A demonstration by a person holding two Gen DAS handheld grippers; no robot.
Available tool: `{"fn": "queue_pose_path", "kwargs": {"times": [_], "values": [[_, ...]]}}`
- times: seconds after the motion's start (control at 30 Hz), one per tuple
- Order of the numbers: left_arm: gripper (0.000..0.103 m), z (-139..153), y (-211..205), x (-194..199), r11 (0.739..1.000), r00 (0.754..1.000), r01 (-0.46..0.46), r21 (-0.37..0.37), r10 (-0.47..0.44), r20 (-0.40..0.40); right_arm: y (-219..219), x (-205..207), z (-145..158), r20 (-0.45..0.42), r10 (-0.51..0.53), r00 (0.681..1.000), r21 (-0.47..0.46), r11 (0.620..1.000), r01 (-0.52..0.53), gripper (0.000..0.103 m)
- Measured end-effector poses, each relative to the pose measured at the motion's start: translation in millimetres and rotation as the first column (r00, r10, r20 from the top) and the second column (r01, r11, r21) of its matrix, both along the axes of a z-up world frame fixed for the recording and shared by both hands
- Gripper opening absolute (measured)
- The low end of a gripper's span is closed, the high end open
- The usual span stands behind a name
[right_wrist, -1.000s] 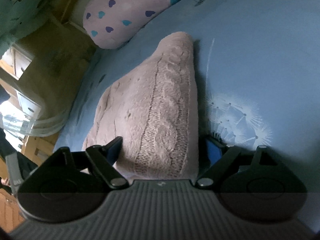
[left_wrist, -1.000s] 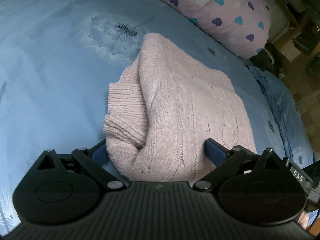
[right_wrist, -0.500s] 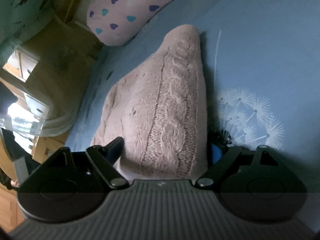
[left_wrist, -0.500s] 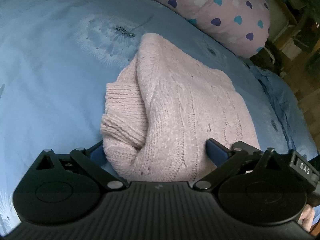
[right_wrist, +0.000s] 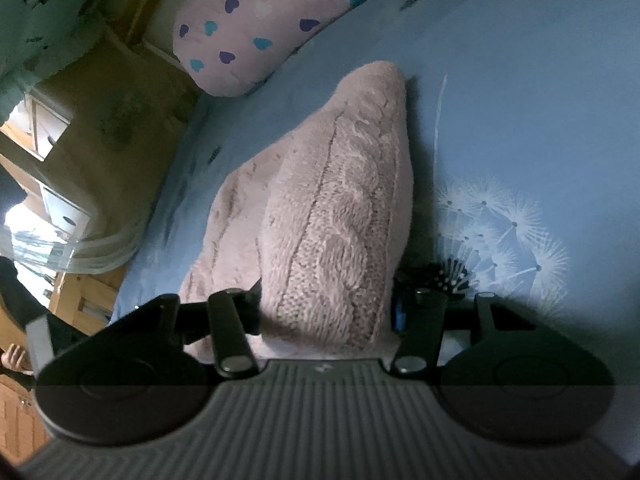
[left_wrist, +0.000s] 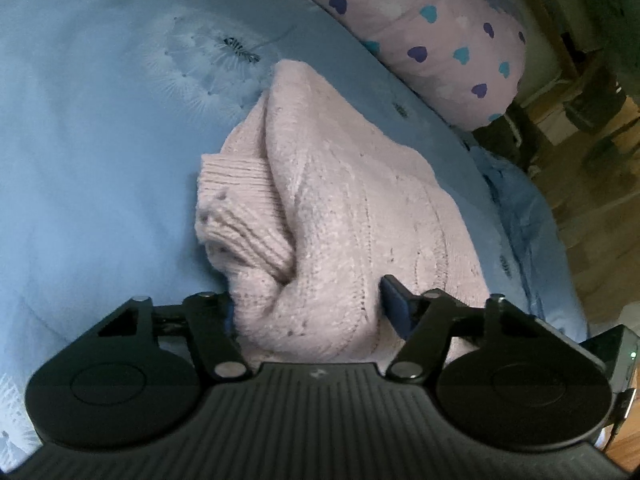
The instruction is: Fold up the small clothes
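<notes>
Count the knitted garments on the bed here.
1: a pink cable-knit sweater, bunched on the blue bedsheet, with the left gripper and right gripper closed around its near ends. Anything beneath it is hidden.

bed: blue dandelion-print sheet (left_wrist: 100, 140)
pillow: lilac with hearts (left_wrist: 432, 36)
floor: wood (left_wrist: 592, 216)
furniture: wooden drawers (right_wrist: 44, 132)
light: dim

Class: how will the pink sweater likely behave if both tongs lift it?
The sweater is thick cable knit, so probably floppy; it already bunches between the left tongs. Its fuzzy surface should grip, not slip. Folded layers may sag apart.
</notes>
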State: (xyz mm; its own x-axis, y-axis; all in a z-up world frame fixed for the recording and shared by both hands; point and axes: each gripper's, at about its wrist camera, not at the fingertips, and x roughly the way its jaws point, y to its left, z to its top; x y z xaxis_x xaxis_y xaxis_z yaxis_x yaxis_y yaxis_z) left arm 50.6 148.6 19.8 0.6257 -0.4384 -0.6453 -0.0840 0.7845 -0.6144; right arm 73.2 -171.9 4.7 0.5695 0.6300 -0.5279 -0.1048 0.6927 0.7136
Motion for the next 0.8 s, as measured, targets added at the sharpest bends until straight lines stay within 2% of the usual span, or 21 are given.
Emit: {"fn": "queue_pose_path", "kwargs": {"times": [0.13, 0.3, 0.4, 0.53, 0.8], "values": [[0.069, 11, -8, -11, 1.000, 1.000, -0.006, 0.002, 0.006, 0.010, -5, -8, 7, -0.007, -0.014, 1.000, 0.028, 1.000, 0.015, 0.055], [0.069, 26, -30, -21, 0.998, 0.999, 0.031, 0.046, -0.031, 0.007, -17, -23, 17, -0.022, -0.019, 1.000, 0.047, 0.999, 0.020, 0.054], [0.067, 27, -38, -34, 0.998, 0.998, 0.055, 0.026, -0.055, -0.017, -28, -34, 24, -0.035, -0.019, 0.999, 0.040, 0.999, 0.021, 0.054], [0.067, 25, -50, -59, 0.997, 0.995, 0.079, -0.009, -0.080, -0.054, -38, -53, 34, -0.049, -0.010, 0.999, 0.026, 1.000, 0.011, 0.054], [0.067, 27, -79, -125, 0.988, 0.986, 0.151, -0.012, -0.152, -0.074, -71, -116, 38, -0.097, -0.017, 0.995, 0.007, 1.000, 0.018, 0.054]]}}
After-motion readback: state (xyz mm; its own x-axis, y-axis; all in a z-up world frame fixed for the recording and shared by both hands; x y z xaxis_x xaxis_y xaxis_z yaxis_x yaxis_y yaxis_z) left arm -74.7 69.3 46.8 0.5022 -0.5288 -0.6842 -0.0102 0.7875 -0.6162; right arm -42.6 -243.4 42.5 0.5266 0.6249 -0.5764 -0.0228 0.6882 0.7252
